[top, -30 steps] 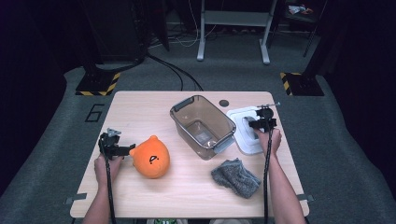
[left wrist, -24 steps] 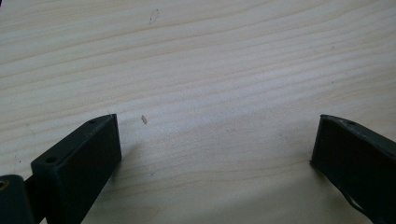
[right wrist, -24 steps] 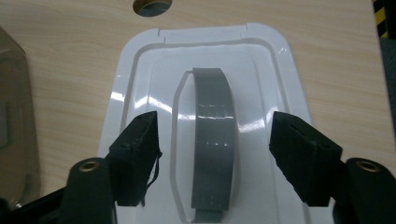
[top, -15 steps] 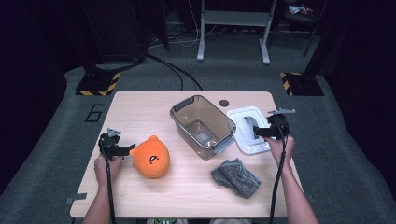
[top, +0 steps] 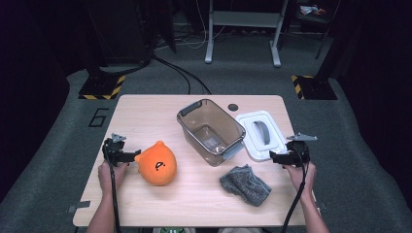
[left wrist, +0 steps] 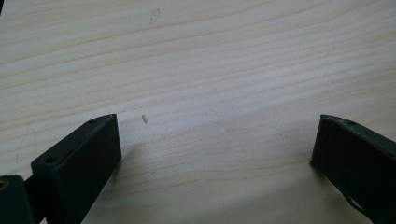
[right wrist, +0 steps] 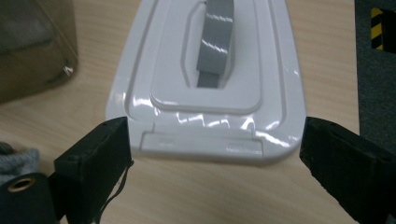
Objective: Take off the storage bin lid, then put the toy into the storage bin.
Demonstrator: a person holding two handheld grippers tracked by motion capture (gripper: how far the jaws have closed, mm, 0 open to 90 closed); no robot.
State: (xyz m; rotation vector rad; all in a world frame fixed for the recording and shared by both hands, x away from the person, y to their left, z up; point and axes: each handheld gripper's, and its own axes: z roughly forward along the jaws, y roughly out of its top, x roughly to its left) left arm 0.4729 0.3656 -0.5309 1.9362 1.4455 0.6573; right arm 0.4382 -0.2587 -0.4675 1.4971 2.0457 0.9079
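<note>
Pale wooden table held a glossy white plastic lid, lying flat right of the clear tub, its long axis and grey handle pointing away. Right gripper had just been opening, nothing between its jaws; left gripper gaped over bare wood.

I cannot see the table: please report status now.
Both grippers open: left beside orange plush, right empty, just opened, facing white lid. Nothing between.

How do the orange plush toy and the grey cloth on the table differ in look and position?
The orange plush toy is round, bright and puffed up, while the grey cloth is dull, crumpled and low. The toy lies close beside the left gripper; the cloth lies nearer the right gripper, below the white lid. Both are soft and rest on the table, outside the clear bin.
</note>
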